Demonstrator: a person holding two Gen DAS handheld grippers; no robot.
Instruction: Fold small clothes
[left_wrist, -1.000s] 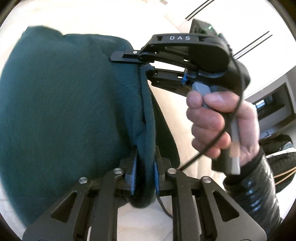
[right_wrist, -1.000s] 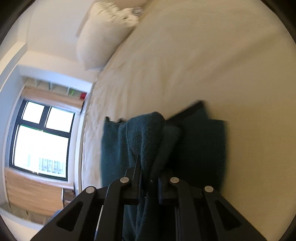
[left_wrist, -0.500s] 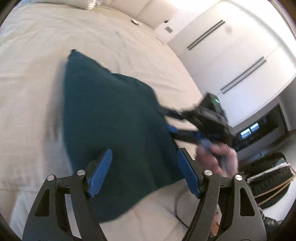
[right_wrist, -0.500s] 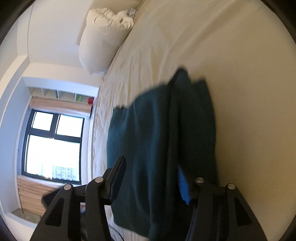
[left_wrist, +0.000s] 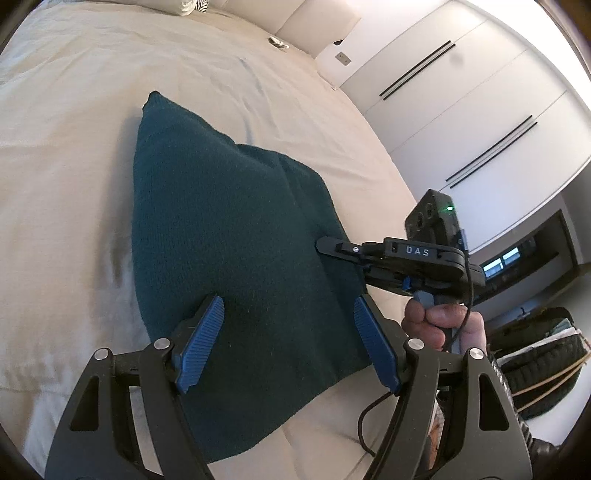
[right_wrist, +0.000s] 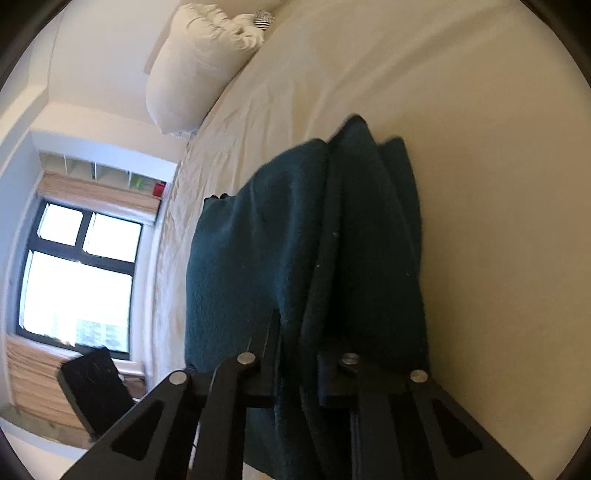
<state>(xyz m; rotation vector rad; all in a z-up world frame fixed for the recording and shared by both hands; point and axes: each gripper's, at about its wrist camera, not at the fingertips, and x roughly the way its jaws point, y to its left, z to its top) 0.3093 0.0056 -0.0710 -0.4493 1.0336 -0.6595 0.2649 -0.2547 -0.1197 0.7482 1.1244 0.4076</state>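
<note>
A: Where is the garment?

B: I see a dark teal knitted garment (left_wrist: 236, 258) lying folded on a cream bedsheet (left_wrist: 74, 166), near the edge of the bed. From my left wrist camera it spreads flat, its far corner pointing toward the headboard.

A: And your left gripper?

B: My left gripper (left_wrist: 288, 336) hangs over the near part of the garment with its blue pads (left_wrist: 201, 339) wide apart. Nothing is between them; they do not touch the cloth.

A: The right one?

B: My right gripper (right_wrist: 299, 354) is closing on the garment's edge. Folds of teal cloth (right_wrist: 332, 258) sit pinched between its black fingers. In the left view, a hand (left_wrist: 439, 325) holds that gripper's handle at the garment's right side.

A: Anything else?

B: A white pillow (right_wrist: 199, 66), a window (right_wrist: 81, 273), white wardrobe doors (left_wrist: 461, 103).
</note>
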